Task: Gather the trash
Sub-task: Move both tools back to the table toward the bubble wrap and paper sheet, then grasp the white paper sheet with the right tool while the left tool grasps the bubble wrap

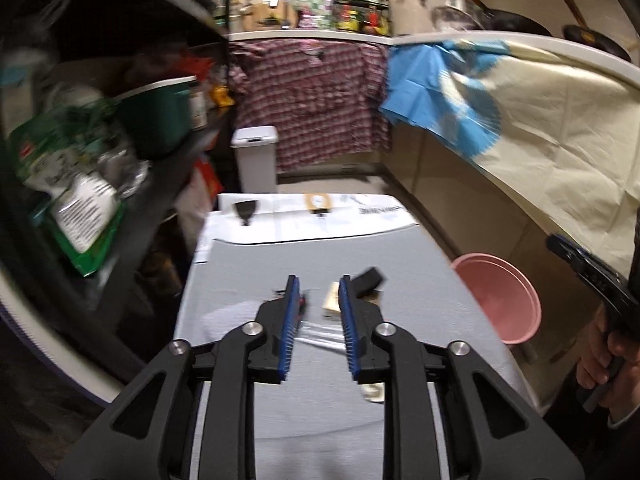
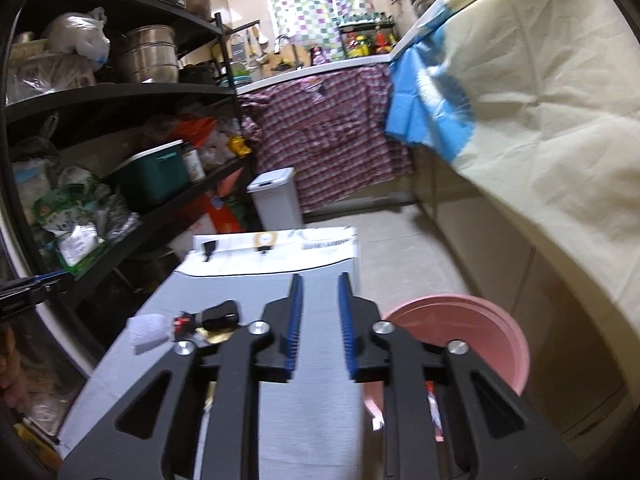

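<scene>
Small trash lies on the grey table [image 1: 312, 392]: a clear plastic wrapper [image 1: 320, 334], a beige scrap [image 1: 331, 300], a black piece [image 1: 370, 278] and a small red-and-black bit [image 1: 303, 305]. My left gripper [image 1: 319, 286] is open and empty, just above the wrapper and scraps. In the right wrist view the same pile [image 2: 208, 322] sits left of my right gripper [image 2: 319, 284], which is open and empty over the table's right side. A pink basin [image 2: 456, 344] stands beside the table's right edge with some trash [image 2: 434, 412] in it.
A black shelf rack [image 2: 120, 92] with bags, pots and a green box runs along the left. A white lidded bin [image 2: 276, 196] stands beyond the table. A cloth-draped counter [image 2: 540, 120] lines the right. White printed paper [image 1: 304, 216] covers the table's far end.
</scene>
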Tool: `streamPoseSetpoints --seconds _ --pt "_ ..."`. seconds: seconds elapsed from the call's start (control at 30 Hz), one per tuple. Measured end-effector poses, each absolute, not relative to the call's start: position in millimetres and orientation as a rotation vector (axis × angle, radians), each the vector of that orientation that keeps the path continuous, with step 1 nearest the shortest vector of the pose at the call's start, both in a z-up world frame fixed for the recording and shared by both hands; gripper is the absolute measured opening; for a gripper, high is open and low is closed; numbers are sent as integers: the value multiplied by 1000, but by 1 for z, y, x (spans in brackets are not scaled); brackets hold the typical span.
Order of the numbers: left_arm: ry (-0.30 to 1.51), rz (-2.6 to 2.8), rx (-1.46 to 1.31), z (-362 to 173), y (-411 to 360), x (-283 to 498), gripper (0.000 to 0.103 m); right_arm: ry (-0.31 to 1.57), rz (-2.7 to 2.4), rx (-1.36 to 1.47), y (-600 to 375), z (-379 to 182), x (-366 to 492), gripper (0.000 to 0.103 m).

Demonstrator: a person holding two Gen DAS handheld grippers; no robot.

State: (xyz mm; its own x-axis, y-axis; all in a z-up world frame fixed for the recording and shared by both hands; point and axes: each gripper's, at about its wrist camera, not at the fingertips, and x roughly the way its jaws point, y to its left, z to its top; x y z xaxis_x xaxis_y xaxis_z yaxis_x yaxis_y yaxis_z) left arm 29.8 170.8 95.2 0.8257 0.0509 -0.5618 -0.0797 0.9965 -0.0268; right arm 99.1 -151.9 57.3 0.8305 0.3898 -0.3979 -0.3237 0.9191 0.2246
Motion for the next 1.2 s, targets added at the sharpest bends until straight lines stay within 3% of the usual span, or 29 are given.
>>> streamPoseSetpoints --seconds 0.5,0.6,0.63,0.77,0.8,0.83,0.9,1.2 --pt "641 174 -186 29 249 42 15 652 535 175 -36 -9 104 18" --pt "667 182 -180 17 252 52 15 715 560 172 -19 -27 109 40" --pt "676 183 -179 13 253 54 15 731 574 166 -16 -31 110 52" --pt "729 193 -157 -5 254 72 16 807 614 135 2 -49 117 54" --pt "745 195 -155 -10 255 76 20 828 615 133 5 -54 120 54" --pt "762 196 -158 -15 255 80 36 842 614 131 6 -57 122 54" --pt "787 208 -165 -25 258 88 53 869 605 121 9 -65 126 54" --pt "885 197 -203 -54 265 114 53 905 582 76 12 -77 136 53"
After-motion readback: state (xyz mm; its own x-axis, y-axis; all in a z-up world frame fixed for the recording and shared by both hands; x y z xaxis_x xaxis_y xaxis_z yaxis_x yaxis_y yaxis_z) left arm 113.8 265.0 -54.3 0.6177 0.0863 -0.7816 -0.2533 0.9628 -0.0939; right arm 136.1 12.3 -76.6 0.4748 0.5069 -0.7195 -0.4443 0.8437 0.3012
